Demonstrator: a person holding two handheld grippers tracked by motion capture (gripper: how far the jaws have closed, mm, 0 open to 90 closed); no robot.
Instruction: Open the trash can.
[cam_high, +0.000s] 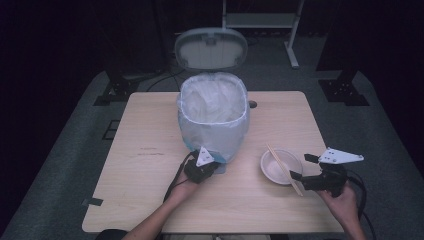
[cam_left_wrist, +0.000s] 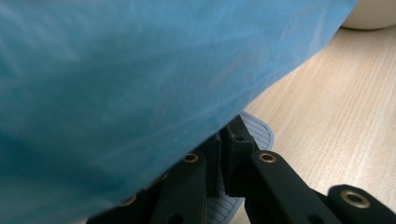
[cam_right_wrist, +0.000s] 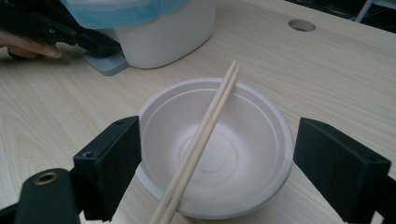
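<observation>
Two chopsticks (cam_right_wrist: 201, 140) across bowl (cam_right_wrist: 261, 140), right tongs (cam_right_wrist: 217, 172) wide (pedal (cam_left_wrist: 252, 135) under left tongs (cam_left_wrist: 224, 158))

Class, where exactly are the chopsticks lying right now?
In the high view the chopsticks lie across the white bowl on the table's right side, just in front of the open right gripper.

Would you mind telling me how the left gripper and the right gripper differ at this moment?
The left gripper is shut, its jaws pressed together over the bin's pedal; the right gripper is open, its jaws either side of the bowl. The left sits against the bagged bin, the right apart from it. Both are hand-held, low over the table.
</observation>
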